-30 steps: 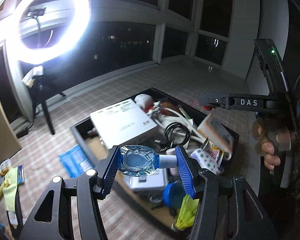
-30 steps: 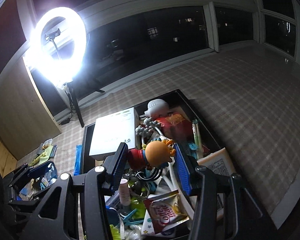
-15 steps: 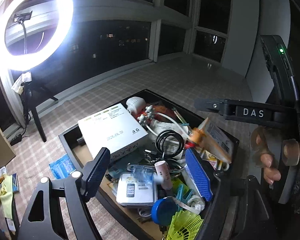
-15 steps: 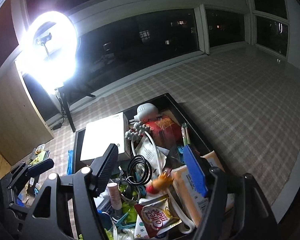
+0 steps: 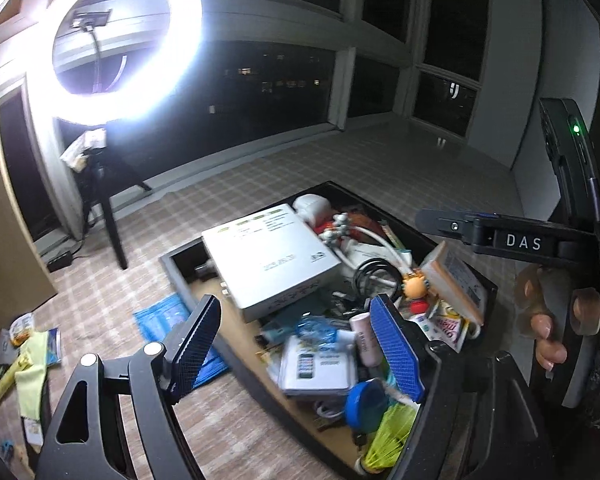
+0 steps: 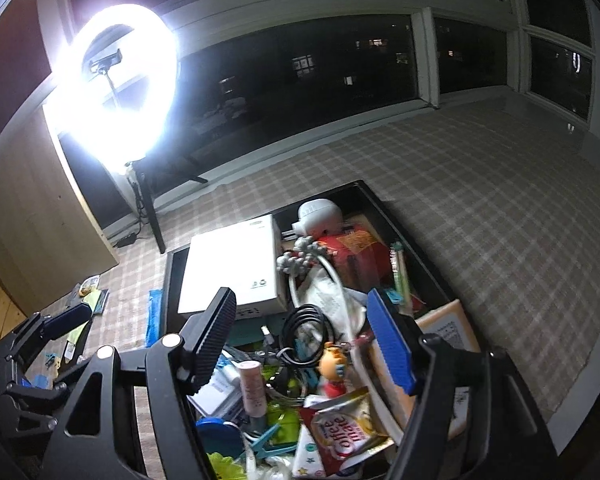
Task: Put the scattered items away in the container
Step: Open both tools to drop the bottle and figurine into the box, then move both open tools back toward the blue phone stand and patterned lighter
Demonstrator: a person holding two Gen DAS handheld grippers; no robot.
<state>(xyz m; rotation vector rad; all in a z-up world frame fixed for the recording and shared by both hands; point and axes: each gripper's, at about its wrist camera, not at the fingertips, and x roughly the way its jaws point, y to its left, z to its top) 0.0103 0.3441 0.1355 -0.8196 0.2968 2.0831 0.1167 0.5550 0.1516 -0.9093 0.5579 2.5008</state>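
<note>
The black container (image 5: 180, 270) sits on the checked floor, packed with a white box (image 5: 268, 256), cables and packets. My left gripper (image 5: 296, 348) hangs open above its near corner, with nothing between the blue pads. A crumpled clear blue bottle (image 5: 316, 326) lies in the container just beyond them. My right gripper (image 6: 302, 342) is open too, over the container (image 6: 414, 250). The orange-headed doll (image 6: 334, 368) lies loose under it, beside a coiled black cable (image 6: 304, 332). That doll (image 5: 414, 286) also shows in the left wrist view.
A ring light on a tripod (image 5: 112, 232) stands at the back left. A blue packet (image 5: 160, 318) lies on the floor against the container. A yellow cloth (image 5: 30, 368) and small wrappers lie at the far left. A hand (image 5: 548, 340) holds the right gripper's handle.
Both grippers have opened. The blue bottle has dropped from the left pads into the container. The doll has fallen from the right pads onto the clutter.
</note>
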